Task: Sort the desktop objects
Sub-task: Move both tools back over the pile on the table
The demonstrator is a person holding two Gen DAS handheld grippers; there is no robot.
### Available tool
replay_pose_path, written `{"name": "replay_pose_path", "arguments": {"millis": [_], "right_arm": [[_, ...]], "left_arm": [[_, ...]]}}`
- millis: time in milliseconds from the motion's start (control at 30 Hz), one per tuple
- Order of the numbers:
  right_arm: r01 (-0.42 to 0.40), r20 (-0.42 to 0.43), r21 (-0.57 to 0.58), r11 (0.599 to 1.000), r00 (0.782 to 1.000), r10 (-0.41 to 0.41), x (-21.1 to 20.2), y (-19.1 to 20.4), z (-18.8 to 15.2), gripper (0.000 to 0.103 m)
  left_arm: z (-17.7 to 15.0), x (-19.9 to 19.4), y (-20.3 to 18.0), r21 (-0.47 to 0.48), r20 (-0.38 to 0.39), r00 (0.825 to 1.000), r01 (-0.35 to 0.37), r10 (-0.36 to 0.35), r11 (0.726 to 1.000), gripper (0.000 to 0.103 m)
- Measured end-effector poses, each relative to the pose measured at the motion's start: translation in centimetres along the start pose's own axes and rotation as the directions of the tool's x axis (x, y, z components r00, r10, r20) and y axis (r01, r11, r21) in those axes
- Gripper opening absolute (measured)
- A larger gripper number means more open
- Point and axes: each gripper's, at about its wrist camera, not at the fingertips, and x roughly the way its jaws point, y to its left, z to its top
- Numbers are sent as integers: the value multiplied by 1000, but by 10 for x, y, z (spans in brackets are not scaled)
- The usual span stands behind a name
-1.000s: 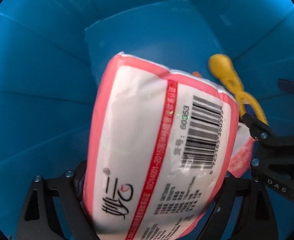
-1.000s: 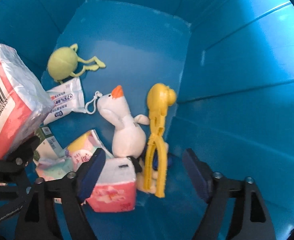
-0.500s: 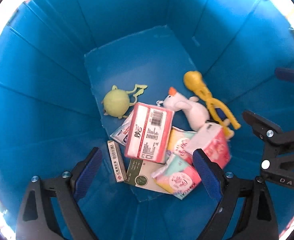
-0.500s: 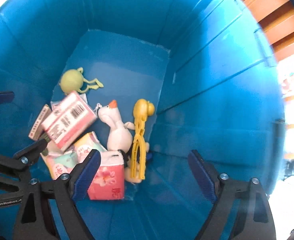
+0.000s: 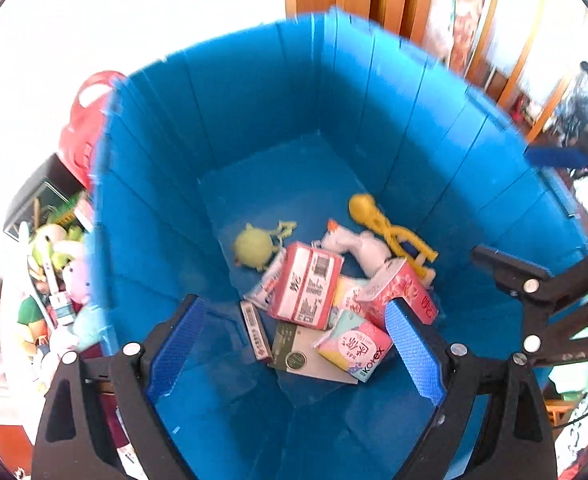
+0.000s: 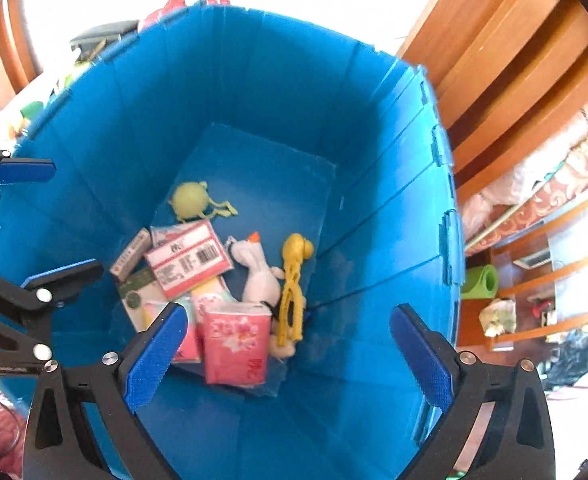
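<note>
Both tools wide, empty: left tool [image 5: 294, 344], right tool [image 6: 289, 354]; one blue bin [image 5: 253, 92]; two plush toys inside.

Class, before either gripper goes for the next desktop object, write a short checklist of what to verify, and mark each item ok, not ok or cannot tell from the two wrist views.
1. Left gripper empty, jaws apart: ok.
2. Right gripper empty; its jaws have just been opening, nothing between them: ok.
3. Red-and-white tissue pack lying inside the blue bin, on the other packets: ok.
4. Both grippers above the pile, touching nothing in the bin: ok.
5. Objects left to sort: toys are piled outside the bin's left wall: not ok.
6. Which of those comes next: cannot tell.
</note>
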Motion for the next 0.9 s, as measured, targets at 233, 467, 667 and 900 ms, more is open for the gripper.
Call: {"name": "replay_pose_path", "arguments": {"millis": [233,467,667,900], "right_arm": [[15,176,60,998,984,-25,-44,35,-13,103],[-29,358,23,999,933,19,-91,110,-12,103],[-95,408,-66,993,906,113,-107,198,-1,103],[-151,406,-165,975,890,206,-116,295,4,103]], "left_arm": [[-37,-58,32,-67,219,973,-57,70,996,92],[-103,-107,90,-204,335,923,-126,190,971,93],[-171,-134,153,-339,325,905,-161,276,927,93],[-252,-162,225,-473,300,884,-190,360,860,93]]}}
